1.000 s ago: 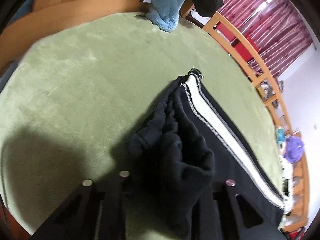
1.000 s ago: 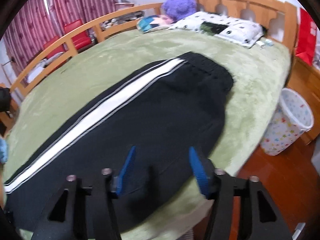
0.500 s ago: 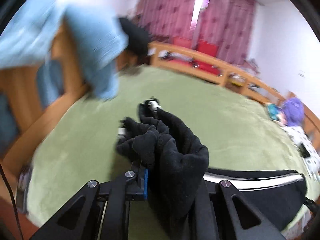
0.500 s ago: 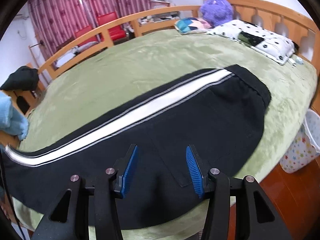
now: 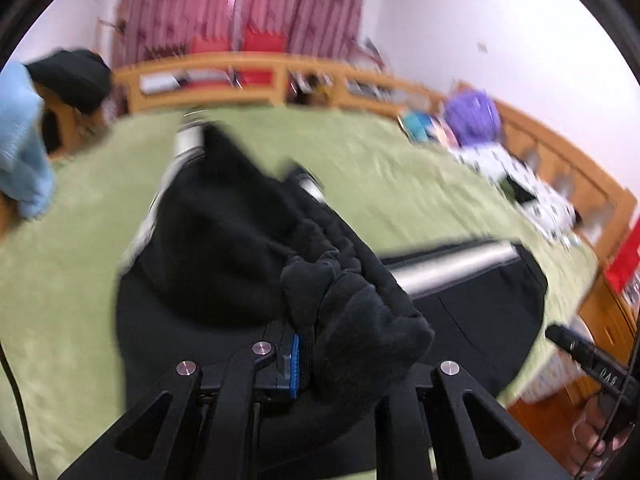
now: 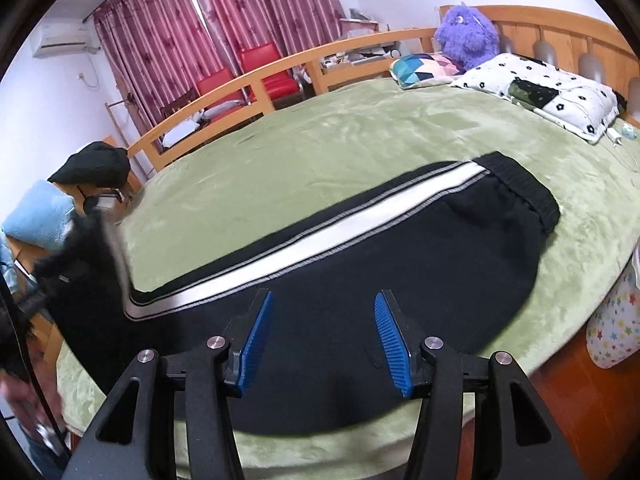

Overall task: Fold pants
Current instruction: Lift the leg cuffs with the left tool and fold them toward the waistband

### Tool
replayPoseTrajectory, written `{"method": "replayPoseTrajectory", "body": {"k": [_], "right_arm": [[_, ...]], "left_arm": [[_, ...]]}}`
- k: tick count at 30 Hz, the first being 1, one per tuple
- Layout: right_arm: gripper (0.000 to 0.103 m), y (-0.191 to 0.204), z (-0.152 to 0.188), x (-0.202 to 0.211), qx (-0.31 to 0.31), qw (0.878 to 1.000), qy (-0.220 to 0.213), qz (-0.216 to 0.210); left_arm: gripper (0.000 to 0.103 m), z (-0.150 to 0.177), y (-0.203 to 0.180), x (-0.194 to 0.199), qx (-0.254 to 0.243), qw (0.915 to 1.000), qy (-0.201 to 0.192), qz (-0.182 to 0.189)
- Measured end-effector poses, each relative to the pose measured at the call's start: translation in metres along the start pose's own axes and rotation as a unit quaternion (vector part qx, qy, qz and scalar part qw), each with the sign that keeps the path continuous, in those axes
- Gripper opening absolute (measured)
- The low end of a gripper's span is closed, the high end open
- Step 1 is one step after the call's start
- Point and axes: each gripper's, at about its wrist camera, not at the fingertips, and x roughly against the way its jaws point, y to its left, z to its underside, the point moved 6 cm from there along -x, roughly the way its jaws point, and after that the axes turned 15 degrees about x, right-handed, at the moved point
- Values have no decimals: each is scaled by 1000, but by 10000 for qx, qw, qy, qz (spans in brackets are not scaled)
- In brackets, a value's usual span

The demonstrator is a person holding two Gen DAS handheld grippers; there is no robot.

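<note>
While the left gripper grips the bunched cuffs, lifted toward the waistband, the pants await laying flat; the right gripper gapes empty above them.

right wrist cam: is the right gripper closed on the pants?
No. The right gripper hangs open above the pants, its blue fingers spread wide with no cloth between them.

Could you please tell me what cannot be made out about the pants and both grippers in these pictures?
- Left wrist view: the left gripper has its right finger hidden by bunched pants; motion blur smears the leg ends.
- Right wrist view: the lifted pants end at the left edge is blurred and cut off; right gripper open, holding nothing.
</note>
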Motion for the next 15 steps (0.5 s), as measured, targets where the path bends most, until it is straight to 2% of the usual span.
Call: {"method": "replayPoseTrajectory", "body": {"k": [2,4,6,8,9,10,11,13,15], "right_arm": [[53,-7,7,-1,12,10000,46,85],[53,-13,15,-4,-50,9999,113,88],[53,-16,22,-11,-175,9997,184,-16],[53,-13,26,-21,-280,9991,270,-173],[53,-9,26,-26,-292,9988,316,-251],[53,-4,26,-32,-288,9983,363,-351],[54,2,26,-38,-270,9978,395,-466],[54,17,23,-48,-204,9964,458,-690],[57,36,20,-58,-106,9936,529,-988]], "left_arm": [[14,22,-6,-23,-4,9983,564,108],[14,48,-7,-40,-2,9912,1317,160],[17,60,-4,-43,38,9871,1590,172],[31,62,-1,-32,80,9876,1531,331],[34,60,3,-20,156,9875,1488,500],[45,57,7,-12,218,9872,1448,634],[61,55,12,0,283,9869,1376,791],[75,48,23,14,370,9882,1153,939],[75,38,37,30,490,9903,892,951]]}}
